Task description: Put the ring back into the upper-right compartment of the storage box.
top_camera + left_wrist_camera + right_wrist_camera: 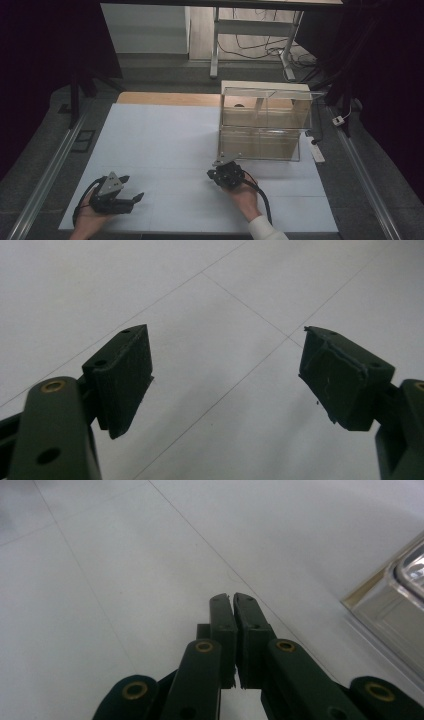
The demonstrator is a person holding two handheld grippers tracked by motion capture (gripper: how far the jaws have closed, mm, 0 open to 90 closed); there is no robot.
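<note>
Left gripper point(225, 375): jaws spread, grasping nothing.
Right gripper point(233, 600): jaws clenched, empty, near box point(262, 122).
Progress: box untouched; work seems not begun.

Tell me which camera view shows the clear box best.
The high view: the whole clear box stands on the table's far right, just beyond the shut right gripper. The right gripper view catches one bottom corner at its right edge; the left gripper view looks at white tabletop.
</note>
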